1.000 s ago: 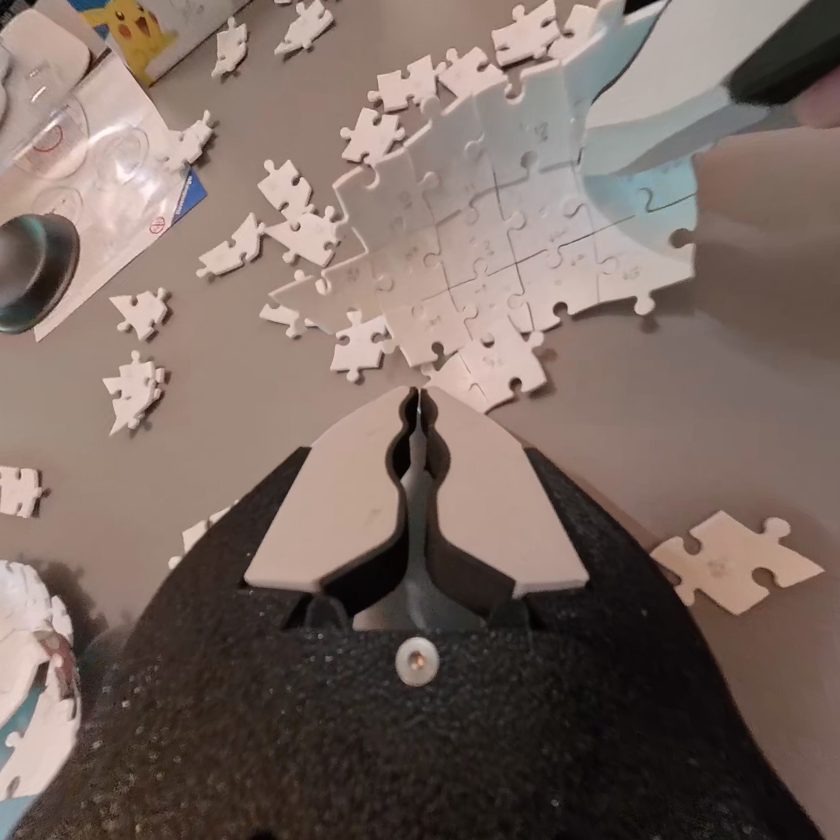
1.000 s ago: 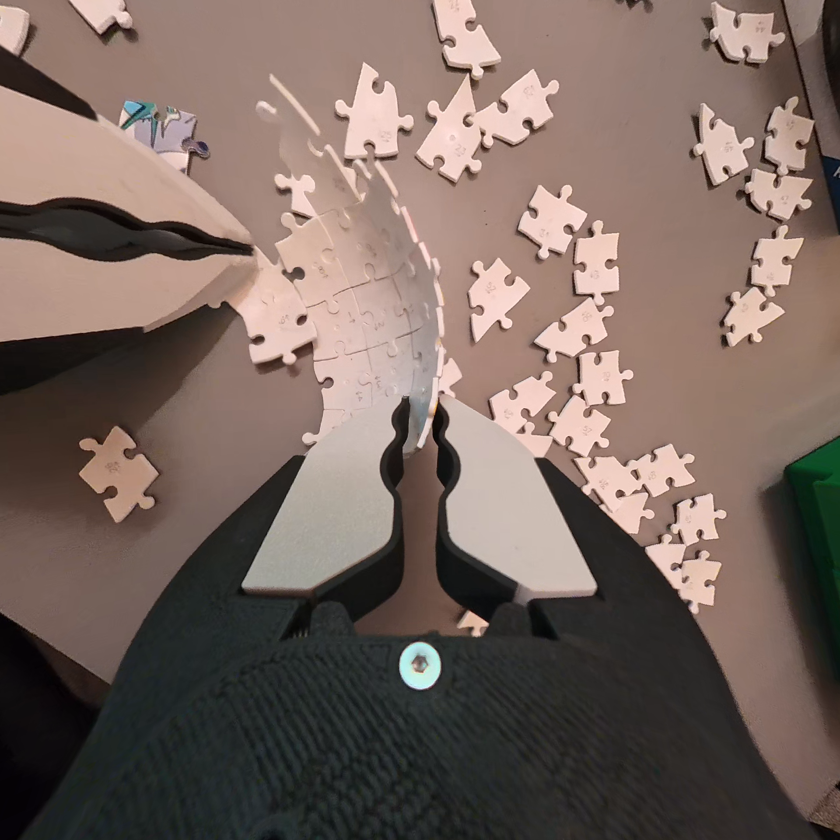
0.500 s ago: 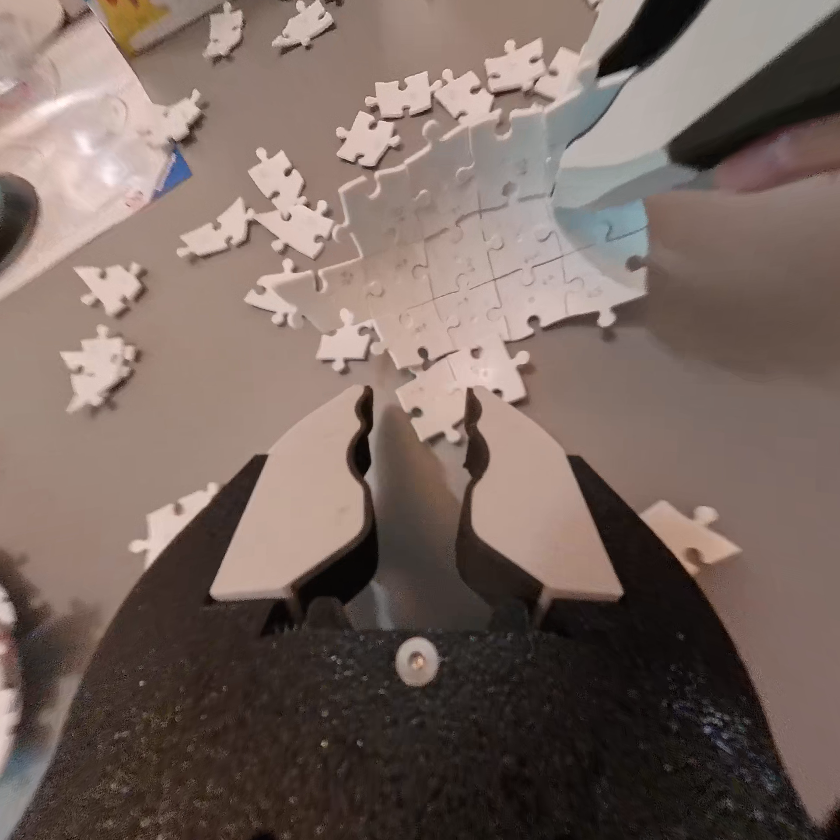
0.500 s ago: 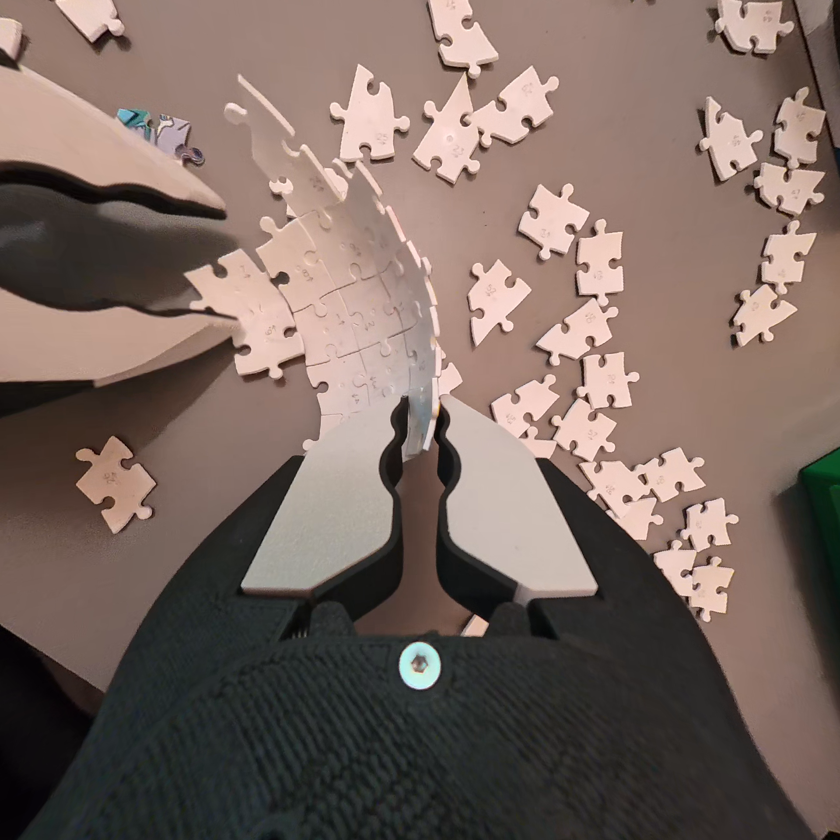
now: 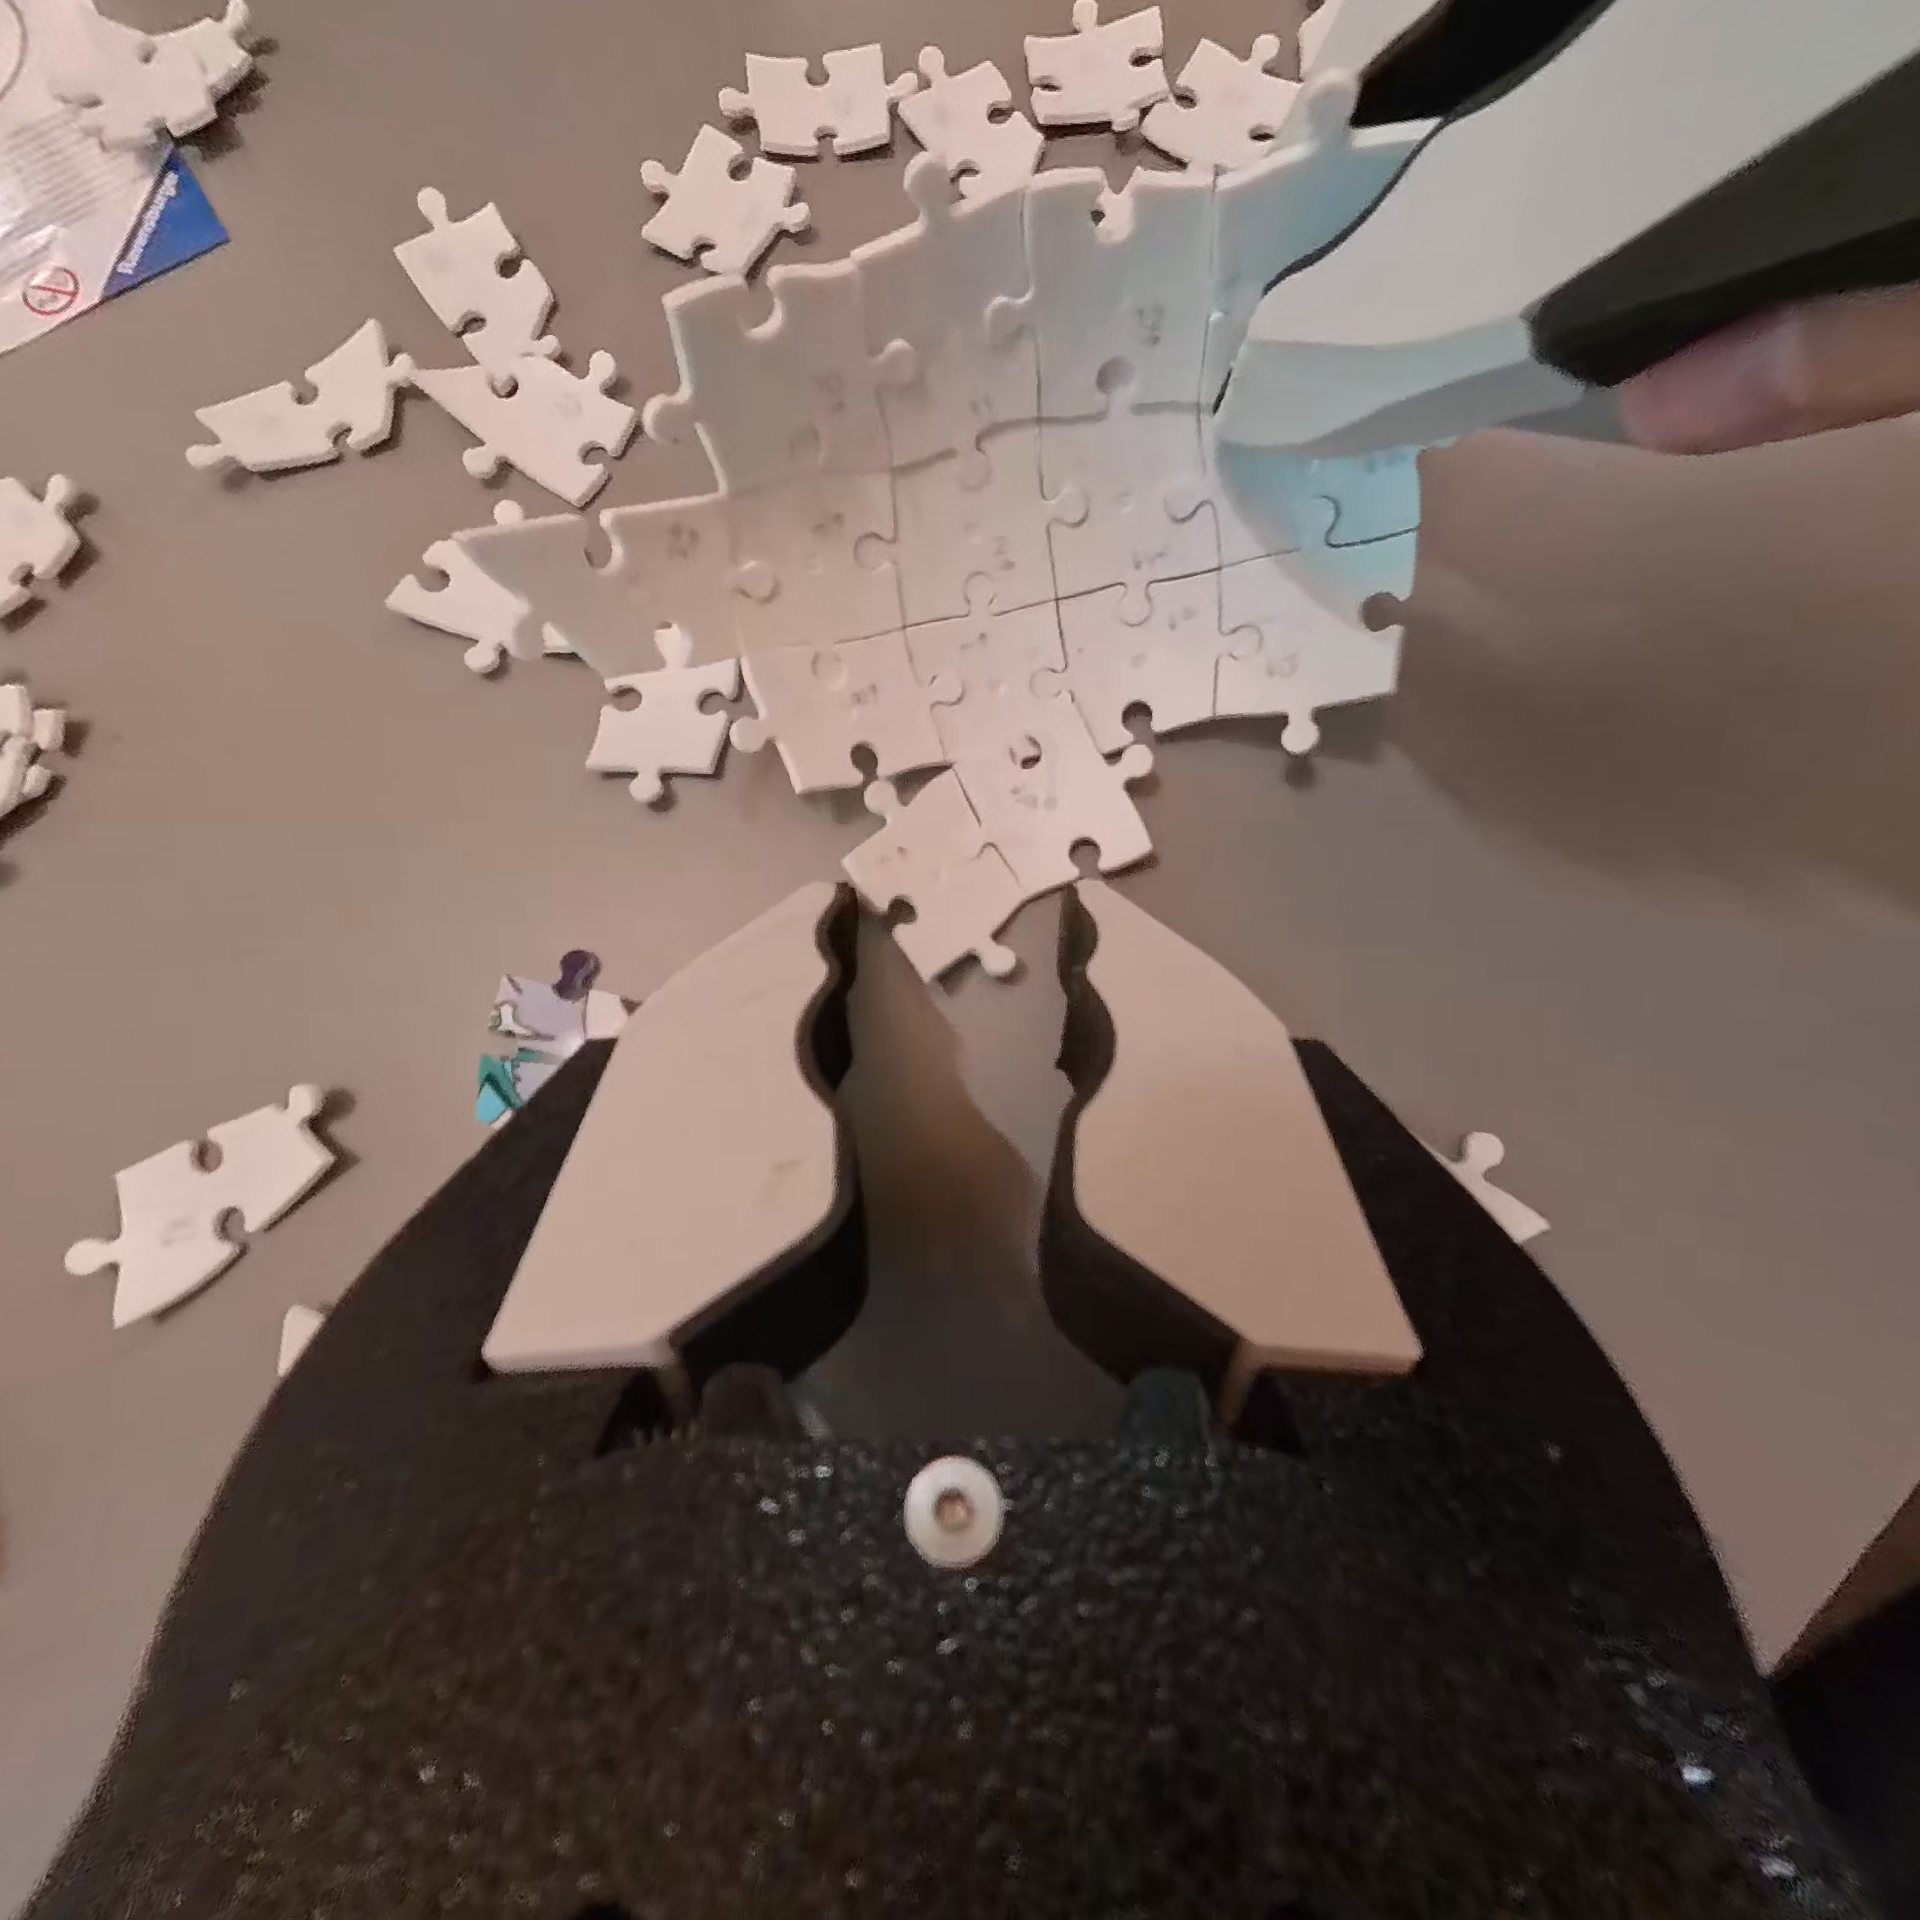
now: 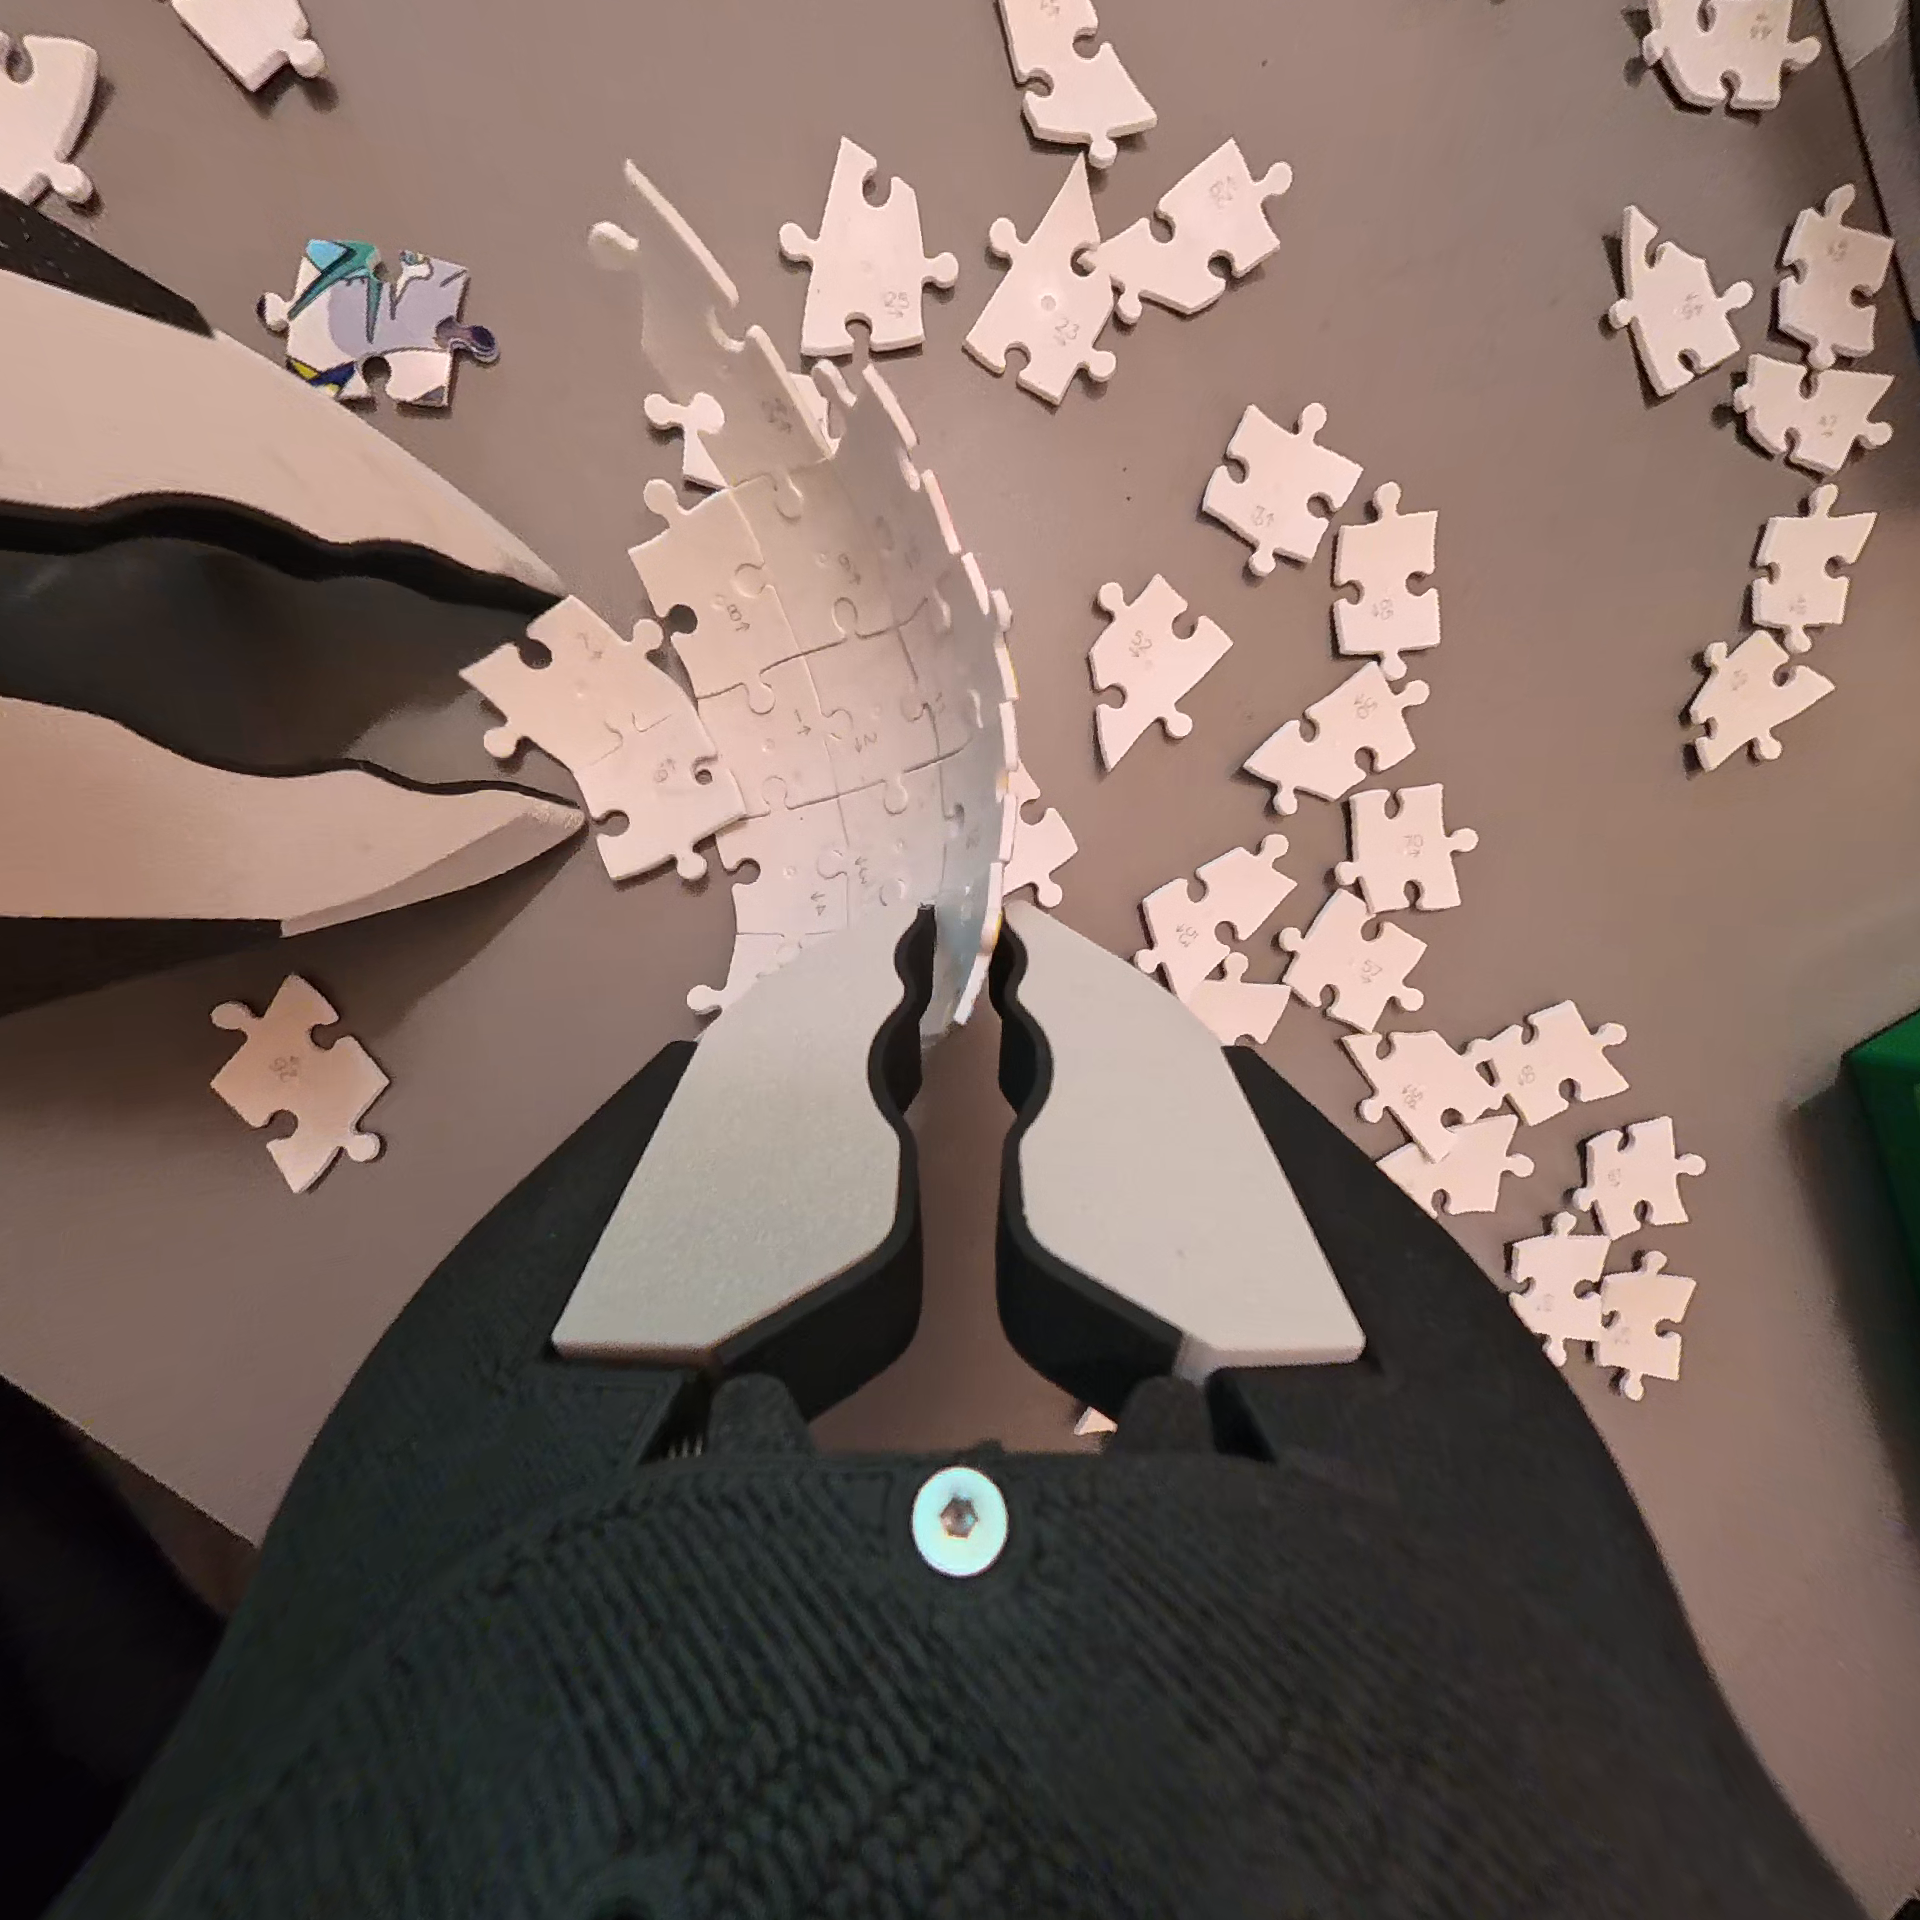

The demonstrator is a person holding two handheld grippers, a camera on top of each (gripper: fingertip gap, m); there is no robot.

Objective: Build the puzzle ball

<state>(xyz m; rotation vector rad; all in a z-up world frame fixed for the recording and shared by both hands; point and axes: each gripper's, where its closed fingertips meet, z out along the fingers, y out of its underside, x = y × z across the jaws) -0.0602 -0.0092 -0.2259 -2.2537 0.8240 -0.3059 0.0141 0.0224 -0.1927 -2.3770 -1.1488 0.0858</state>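
Observation:
A curved shell of joined white puzzle pieces (image 5: 987, 540) rests on the grey table, inner side up. It also shows in the right wrist view (image 6: 831, 707). My left gripper (image 5: 961, 914) is open, and the shell's nearest end piece (image 5: 935, 894) lies between its tips. My right gripper (image 6: 966, 935) is shut on the shell's raised rim. It shows at the upper right of the left wrist view (image 5: 1257, 353). The left gripper (image 6: 566, 707) shows at the left of the right wrist view, its jaws apart around the end piece.
Many loose white pieces (image 6: 1351, 727) lie right of the shell and beyond it (image 5: 821, 94). One printed piece (image 6: 379, 322) lies face up. A single piece (image 6: 296, 1070) lies near the table's front edge. A green box (image 6: 1886, 1122) is far right, and a leaflet (image 5: 83, 239) far left. One gripper's finger ends stand about 9 cm off the other's.
My left gripper was shut on the shell's end piece a second ago and has opened and let it go. The right gripper has kept its grip on the rim.

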